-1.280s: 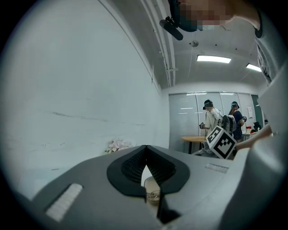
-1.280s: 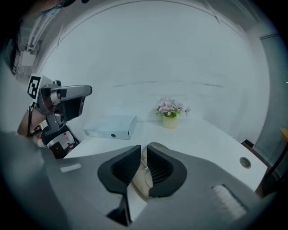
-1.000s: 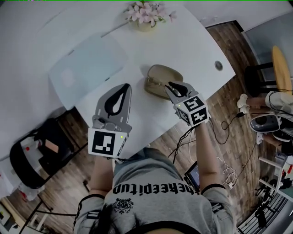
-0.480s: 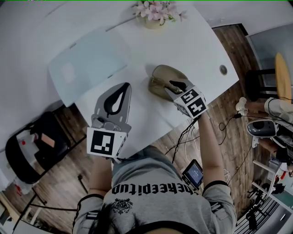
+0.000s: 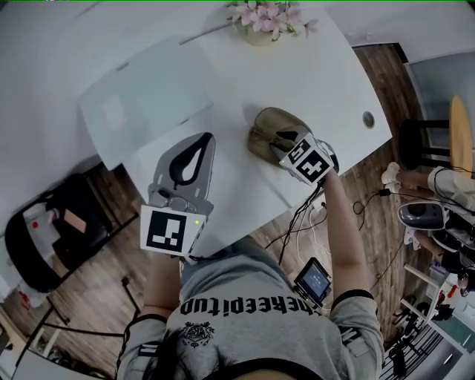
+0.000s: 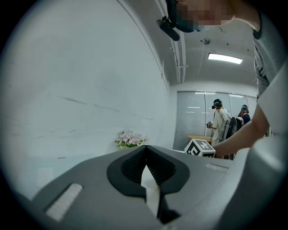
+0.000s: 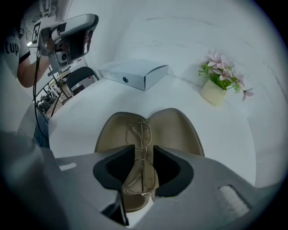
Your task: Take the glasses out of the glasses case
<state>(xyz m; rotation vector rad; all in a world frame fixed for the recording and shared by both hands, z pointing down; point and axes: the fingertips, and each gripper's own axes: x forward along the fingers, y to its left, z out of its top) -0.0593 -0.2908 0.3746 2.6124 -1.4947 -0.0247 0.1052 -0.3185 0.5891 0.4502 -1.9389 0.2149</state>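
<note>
Chair and dark wood floor show far to the left of the glasses case, beyond the edge of the white surface on which the case lies. A flat pale-blue box rests on the surface, up and to the left of the case and well apart from it.

Between the box and the case, but nearer the person, the left tongs are held level over the surface. The left gripper view shows these tongs clenched, tips touching, with nothing between them.

The case is open, its two tan halves spread flat. The glasses, a thin metal frame, folded, lie inside it on the lining, running from the seam between the halves toward the near end.

The right tongs point steeply down over the near right part of the case. In the right gripper view these tongs are released: the jaws have just been opening and now stand apart. The middle of the glasses lies in the gap between them, and neither pad presses on the frame.

Behind the case, at the far edge of the surface, stands a small pot of pink flowers. To the right of the case a round hole is set in the surface near its corner.
</note>
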